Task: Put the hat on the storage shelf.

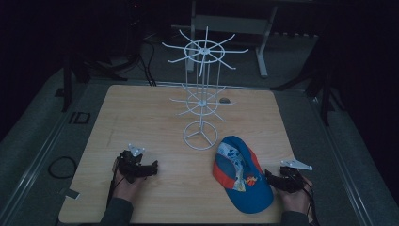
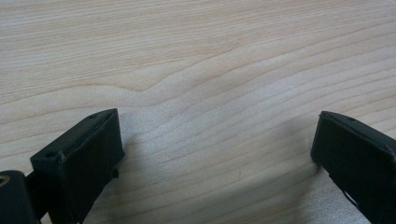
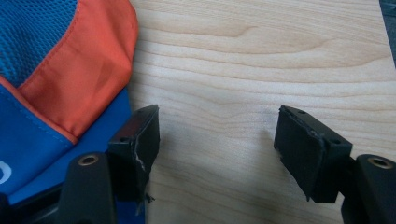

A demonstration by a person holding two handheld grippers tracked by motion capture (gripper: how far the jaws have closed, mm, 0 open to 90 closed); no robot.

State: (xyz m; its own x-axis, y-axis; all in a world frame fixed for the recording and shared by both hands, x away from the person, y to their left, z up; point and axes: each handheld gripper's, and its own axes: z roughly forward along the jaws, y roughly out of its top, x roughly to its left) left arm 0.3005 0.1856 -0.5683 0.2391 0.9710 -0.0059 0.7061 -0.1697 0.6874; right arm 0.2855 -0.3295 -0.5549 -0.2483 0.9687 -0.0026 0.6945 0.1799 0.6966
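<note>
Both grippers sit low on the light wooden table (image 1: 141,113), jaws spread wide with nothing between them. The left gripper (image 2: 215,154) is over bare wood, while the right gripper (image 3: 217,144) is just beside the blue and orange fabric cap (image 1: 241,172), near the white wire display rack (image 1: 202,99).

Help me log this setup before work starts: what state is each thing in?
Blue and orange fabric cap: lying flat on the table, not held.
White wire hanging rack: upright, hooks bare.
Left tool: open, nothing between the jaws, low over the light wooden table.
Right tool: open, nothing between the jaws, beside the cap.
</note>
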